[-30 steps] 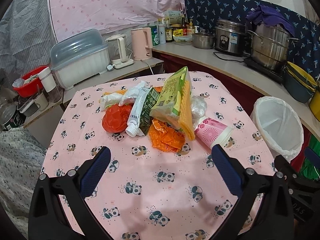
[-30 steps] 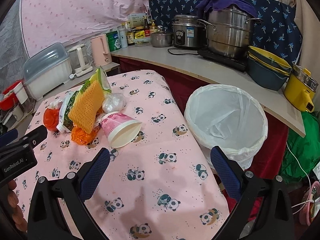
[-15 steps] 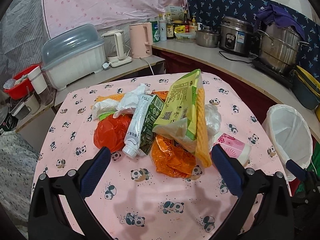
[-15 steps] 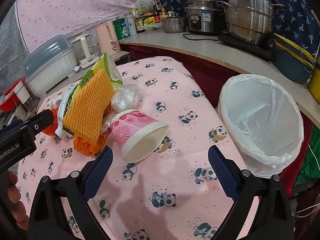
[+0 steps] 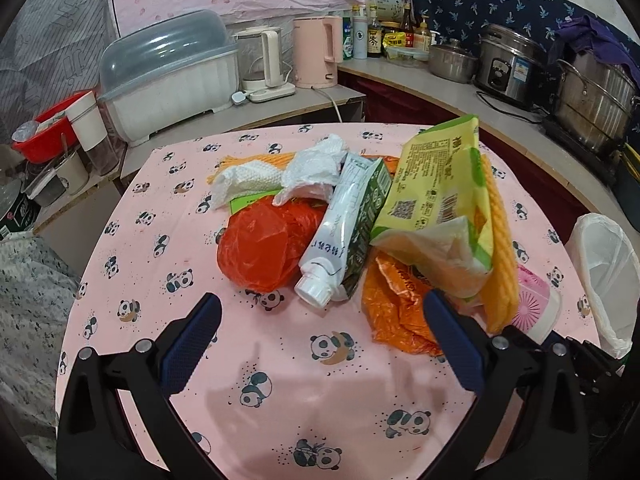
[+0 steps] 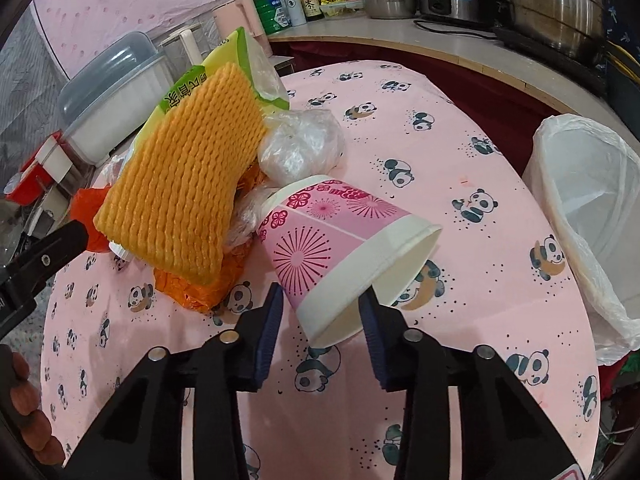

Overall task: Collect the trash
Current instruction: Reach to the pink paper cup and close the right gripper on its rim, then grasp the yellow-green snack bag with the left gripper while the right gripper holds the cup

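A heap of trash lies on the panda-print table (image 5: 132, 264): a red bag (image 5: 256, 248), a white tube (image 5: 336, 232), a green-yellow packet (image 5: 436, 192), an orange foam net (image 6: 180, 184), an orange wrapper (image 5: 396, 308), white tissue (image 5: 248, 180) and a clear plastic ball (image 6: 300, 148). A pink paper cup (image 6: 340, 240) lies on its side, mouth toward me. My right gripper (image 6: 322, 304) is closing with the cup's rim end between its jaws; the cup looks undeformed. My left gripper (image 5: 322, 312) stands open just before the tube and wrapper, holding nothing.
A bin with a white liner (image 6: 580, 184) stands off the table's right edge. Behind run a counter with pots (image 5: 592, 96), kettles (image 5: 316, 56) and a dish box (image 5: 168, 76). The left gripper's body (image 6: 40, 264) and a hand (image 6: 24, 400) show at the right view's left edge.
Both grippers moved forward and down toward the heap. The right jaws went from wide open to narrowed around the cup's rim end. The left jaws stayed wide.
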Motion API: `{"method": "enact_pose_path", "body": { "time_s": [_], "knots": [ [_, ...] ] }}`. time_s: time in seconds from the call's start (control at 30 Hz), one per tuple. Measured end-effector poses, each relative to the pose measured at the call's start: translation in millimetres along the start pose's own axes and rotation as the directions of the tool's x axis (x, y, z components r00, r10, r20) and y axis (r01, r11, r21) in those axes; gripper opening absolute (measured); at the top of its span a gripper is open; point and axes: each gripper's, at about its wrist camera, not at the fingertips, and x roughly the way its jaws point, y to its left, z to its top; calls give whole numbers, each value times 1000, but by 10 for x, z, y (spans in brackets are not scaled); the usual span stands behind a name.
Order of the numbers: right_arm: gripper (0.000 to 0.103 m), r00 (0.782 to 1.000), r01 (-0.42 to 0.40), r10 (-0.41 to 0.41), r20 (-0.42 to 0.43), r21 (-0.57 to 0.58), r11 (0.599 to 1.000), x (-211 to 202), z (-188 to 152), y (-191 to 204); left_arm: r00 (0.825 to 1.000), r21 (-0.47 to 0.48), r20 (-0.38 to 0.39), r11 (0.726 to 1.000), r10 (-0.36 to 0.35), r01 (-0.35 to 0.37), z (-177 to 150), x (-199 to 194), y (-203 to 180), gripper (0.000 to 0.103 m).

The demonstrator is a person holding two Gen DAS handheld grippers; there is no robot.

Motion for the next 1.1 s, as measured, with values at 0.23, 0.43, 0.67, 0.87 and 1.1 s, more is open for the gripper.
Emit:
{"method": "enact_pose_path", "body": {
  "time_s": [0.23, 0.43, 0.67, 0.87, 1.1],
  "knots": [
    [10, 1000, 9, -9, 17, -44, 999, 6, -22, 107, 999, -20, -27, 1000, 18, -18, -22, 263, 111, 96],
    [6, 1000, 6, -4, 27, -54, 999, -37, 35, 126, 1000, -13, -11, 1000, 9, -9, 92, 468, 81, 91],
    [4, 999, -5, 7, 39, -34, 999, -88, 106, 93, 1000, -2, -9, 1000, 6, -6, 170, 718, 40, 77],
    [4, 999, -6, 7, 46, -20, 1000, -118, 135, 77, 998, -6, -34, 999, -50, 50, 164, 779, 43, 51],
    [4, 999, -2, 2, 49, -6, 1000, -190, 105, 45, 985, -21, -67, 987, -160, 159, 66, 620, 46, 39]
  ]
}}
